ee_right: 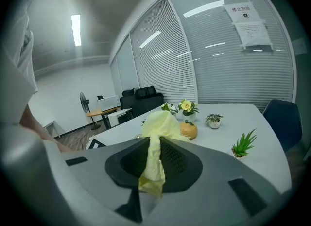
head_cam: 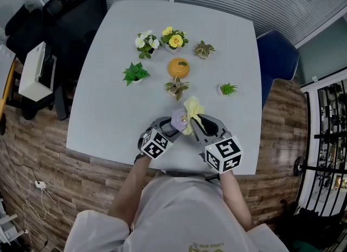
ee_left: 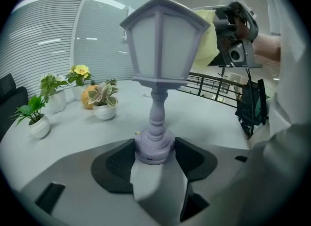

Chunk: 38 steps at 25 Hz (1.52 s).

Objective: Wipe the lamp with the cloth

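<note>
Head view: both grippers are over the table [head_cam: 108,94] at its 6 o'clock edge, close to the person's body.

Left gripper [head_cam: 169,129]: jaws clamped on the round base of the lamp [head_cam: 180,118], one pad on each side of the foot. The lamp is pale lilac and lantern-shaped, with a turned stem, and stands upright along the jaw line. Whether the base rests on the table cannot be told.

Right gripper [head_cam: 199,123]: jaws closed on a pale yellow cloth [head_cam: 193,109]. A narrow fold is pinched between the pads, a short tail hangs back toward the camera, and the loose bulk is bunched ahead of the tips.

Relation: the cloth sits at about 1 o'clock of the lamp head in the head view. In the left gripper view it lies against the shade's upper right side or just behind it — contact not certain.

Rest of the table, toward 12 o'clock of the lamp:
- variegated plant [head_cam: 177,87], nearest
- orange pumpkin-shaped pot [head_cam: 178,67] behind it
- white flowers [head_cam: 146,43] and yellow flowers [head_cam: 174,38], side by side at the far end
- leafy green plant [head_cam: 135,73] at 10 o'clock
- spiky green plant [head_cam: 228,89] at 2 o'clock
- small pale succulent [head_cam: 204,49] at 1 o'clock

All are well apart from the grippers. A black chair [head_cam: 70,18] stands off the 10 o'clock corner — a blue chair [head_cam: 277,56] at the 3 o'clock side.
</note>
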Available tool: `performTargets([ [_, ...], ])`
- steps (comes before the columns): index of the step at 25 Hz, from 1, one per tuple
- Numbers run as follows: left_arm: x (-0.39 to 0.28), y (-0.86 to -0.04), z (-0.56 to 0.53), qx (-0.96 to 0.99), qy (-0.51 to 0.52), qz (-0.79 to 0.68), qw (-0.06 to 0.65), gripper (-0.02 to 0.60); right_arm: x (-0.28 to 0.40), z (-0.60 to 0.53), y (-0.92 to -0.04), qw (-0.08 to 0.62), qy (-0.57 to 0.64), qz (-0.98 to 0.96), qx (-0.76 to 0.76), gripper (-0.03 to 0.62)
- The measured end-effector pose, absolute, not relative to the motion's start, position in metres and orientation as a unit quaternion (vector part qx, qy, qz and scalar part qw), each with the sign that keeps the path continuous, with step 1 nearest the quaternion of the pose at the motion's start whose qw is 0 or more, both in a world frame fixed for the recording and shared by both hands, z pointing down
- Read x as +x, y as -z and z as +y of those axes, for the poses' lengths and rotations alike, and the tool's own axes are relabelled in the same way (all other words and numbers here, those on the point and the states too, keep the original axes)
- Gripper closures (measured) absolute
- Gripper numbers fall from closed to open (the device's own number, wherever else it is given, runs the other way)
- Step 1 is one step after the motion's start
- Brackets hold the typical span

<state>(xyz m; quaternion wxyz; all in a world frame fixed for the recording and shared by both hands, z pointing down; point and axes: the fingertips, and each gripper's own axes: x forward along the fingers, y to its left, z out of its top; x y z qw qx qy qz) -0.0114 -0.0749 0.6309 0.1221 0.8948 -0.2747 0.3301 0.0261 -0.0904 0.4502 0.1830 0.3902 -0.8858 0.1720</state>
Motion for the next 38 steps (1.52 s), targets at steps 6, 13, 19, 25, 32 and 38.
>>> performTargets([
  [6,-0.012,-0.632,-0.076,0.894,-0.331,-0.275,0.124,0.318,0.025,-0.1,-0.452,0.193,-0.181,-0.884,0.384,0.526],
  [13,-0.012,-0.63,-0.077,0.895,-0.33,-0.274,0.125,0.318,0.02,-0.11,-0.45,0.203,-0.189,-0.887,0.37,0.526],
  [19,-0.011,-0.63,-0.077,0.895,-0.329,-0.273,0.125,0.318,0.017,-0.117,-0.451,0.206,-0.19,-0.888,0.363,0.526],
  [25,-0.012,-0.63,-0.076,0.895,-0.33,-0.273,0.125,0.321,0.011,-0.123,-0.45,0.22,-0.177,-0.895,0.346,0.526],
  [32,-0.012,-0.63,-0.077,0.895,-0.33,-0.273,0.126,0.321,0.0,-0.13,-0.444,0.208,-0.185,-0.904,0.325,0.526],
  [38,-0.012,-0.631,-0.077,0.895,-0.331,-0.273,0.126,0.321,0.001,-0.13,-0.446,0.198,-0.192,-0.904,0.328,0.526],
])
